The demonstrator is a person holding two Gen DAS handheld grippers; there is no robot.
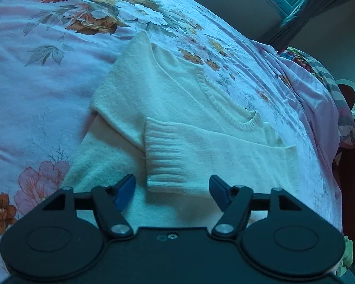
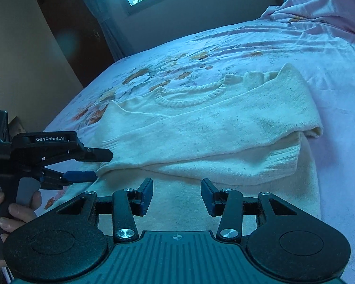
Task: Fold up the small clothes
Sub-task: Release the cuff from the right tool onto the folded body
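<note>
Cream sweater (image 1: 177, 108) lies flat on floral bedsheet (image 1: 35, 82), sleeves folded across its body. Left claw (image 1: 171, 189) released, ribbed cuff (image 1: 168, 153) just ahead between its jaws, ungripped. Right claw (image 2: 176, 196) released, empty, sweater directly ahead and beneath.

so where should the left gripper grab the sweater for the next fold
Probably the sweater's bottom hem, the part nearest both grippers. Both sleeves, one ending in the ribbed cuff, already lie folded across the chest, so the left gripper, open, could pinch the near edge from this side.
</note>
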